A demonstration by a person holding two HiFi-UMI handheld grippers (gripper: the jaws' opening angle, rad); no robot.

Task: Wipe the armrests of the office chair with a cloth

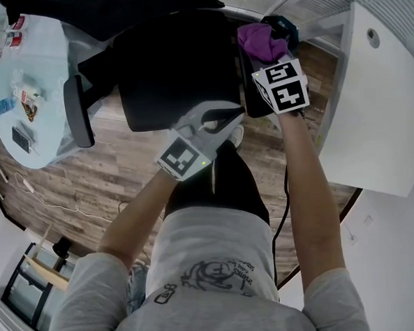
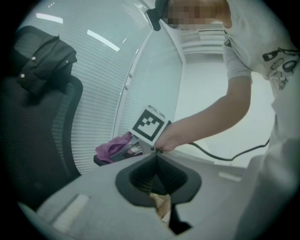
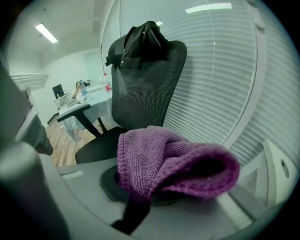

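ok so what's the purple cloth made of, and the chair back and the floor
The cloth looks like microfibre or terry: a fuzzy, matte looped pile with a stitched edge. The chair back appears to be black woven mesh stretched on a frame, as a fine grid texture shows. The floor reads as wood or wood-look laminate, with brown grained planks and visible seams. Which of the two it is can't be told.

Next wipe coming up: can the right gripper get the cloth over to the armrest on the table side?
Probably yes. The right gripper, its tongs shut on the purple cloth, only has the bare seat between it and that armrest; the left gripper sits at the seat's front edge.
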